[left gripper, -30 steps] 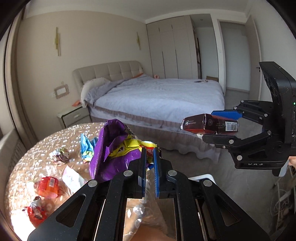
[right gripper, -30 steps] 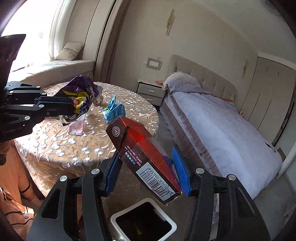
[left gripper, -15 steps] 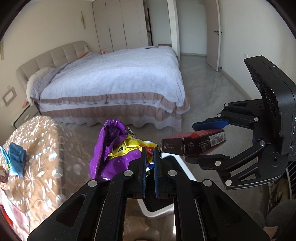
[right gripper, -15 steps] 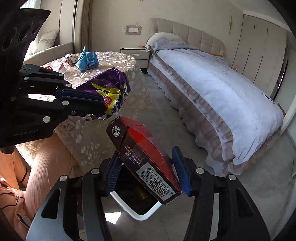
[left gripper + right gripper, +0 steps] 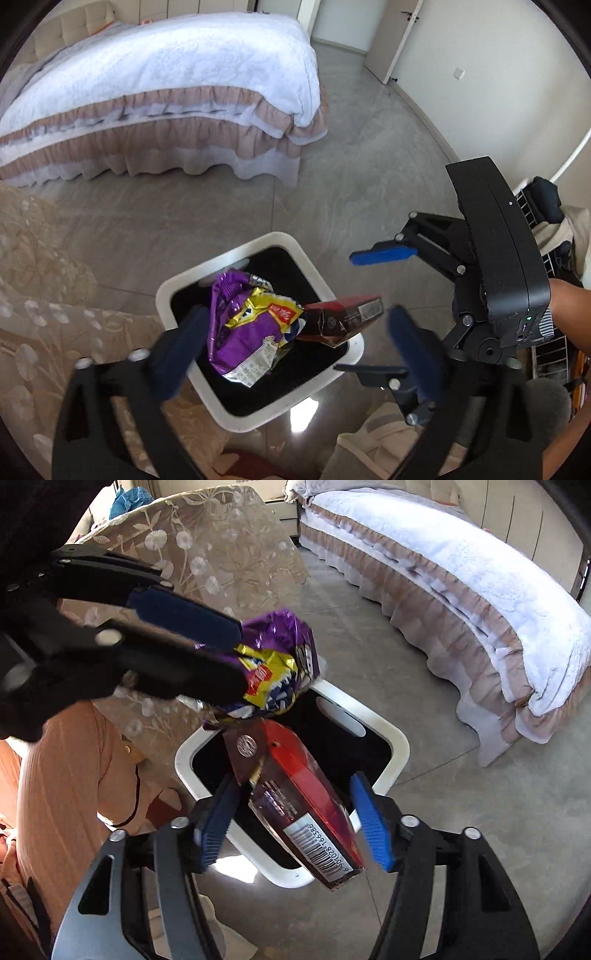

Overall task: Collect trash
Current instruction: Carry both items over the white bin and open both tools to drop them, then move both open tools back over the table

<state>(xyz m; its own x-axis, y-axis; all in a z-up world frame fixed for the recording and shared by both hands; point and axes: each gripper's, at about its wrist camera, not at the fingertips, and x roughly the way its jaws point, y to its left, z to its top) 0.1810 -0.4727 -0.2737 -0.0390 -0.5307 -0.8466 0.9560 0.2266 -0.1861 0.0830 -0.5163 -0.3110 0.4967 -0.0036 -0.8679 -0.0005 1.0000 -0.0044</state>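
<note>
We are at the drop: both pieces of trash are being let go over the white square-rimmed waste bin with its black liner (image 5: 347, 373), which stands on the grey floor just right of the table's beige flowered cloth (image 5: 40, 295). The left gripper (image 5: 295, 354) has just been opening and its blue pads now stand wide, clear of the crumpled purple and yellow foil snack bag (image 5: 243, 332), which hangs over the mouth of the bin, apparently falling. The right gripper (image 5: 295, 827) has likewise just been opening; its pads stand well apart on either side of the dark red cardboard carton with a barcode (image 5: 295, 794), which tilts nose-down towards the liner and touches neither pad that we can see. Whether either item has reached the bottom we cannot tell. Next, we judge, we should see both pieces land inside the rim, then lift both grippers clear and turn back to the table, where a blue wrapper (image 5: 129, 498) lies at the far left.
</note>
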